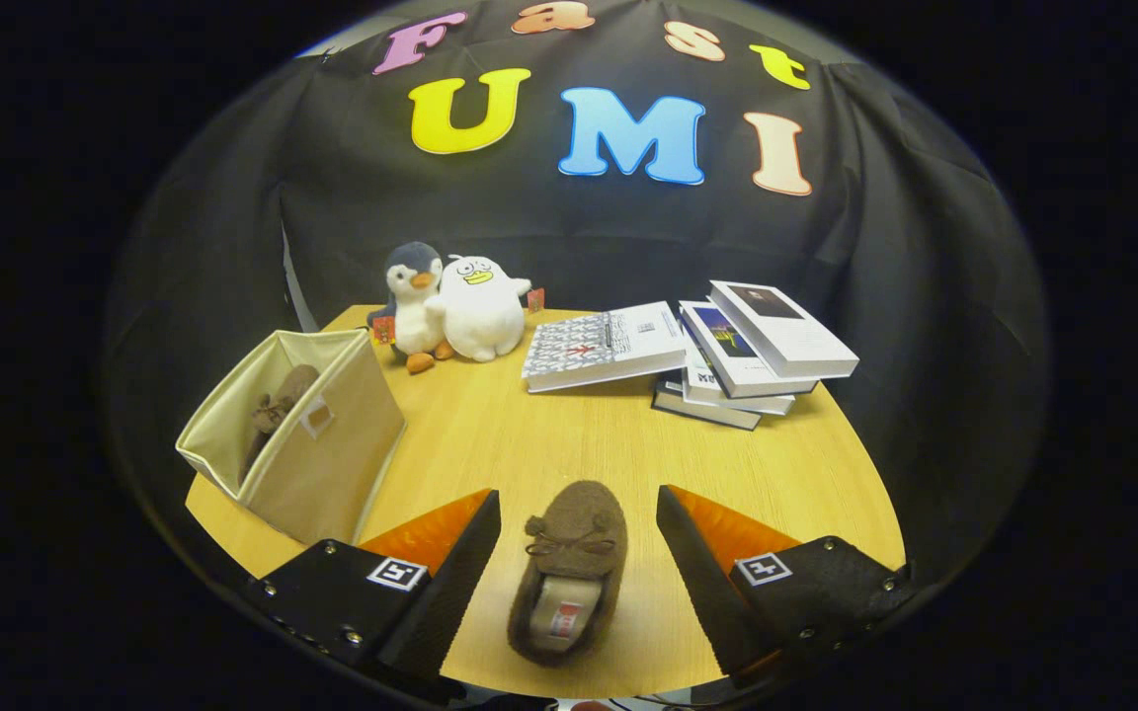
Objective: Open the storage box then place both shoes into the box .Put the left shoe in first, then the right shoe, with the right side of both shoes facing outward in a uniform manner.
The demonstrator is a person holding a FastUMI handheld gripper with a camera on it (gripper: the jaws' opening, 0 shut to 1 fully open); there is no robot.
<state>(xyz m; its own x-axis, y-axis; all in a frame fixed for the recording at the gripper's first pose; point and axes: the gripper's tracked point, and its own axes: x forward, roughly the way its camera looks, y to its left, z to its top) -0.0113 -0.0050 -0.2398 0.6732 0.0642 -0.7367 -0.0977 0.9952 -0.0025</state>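
A brown furry moccasin shoe (571, 568) with a small bow lies on the wooden table (569, 434), toe pointing away from me. It sits between my gripper's two fingers, and a gap shows on each side of it. My gripper (579, 513) is open around it, touching nothing. To the left stands a beige fabric storage box (332, 459), open at the top. A second brown shoe (278, 410) rests inside it against the far wall.
Two plush penguins (450, 311) stand at the table's back edge. A stack of books (727, 351) lies at the back right. The table's rounded front edge runs just below the fingers.
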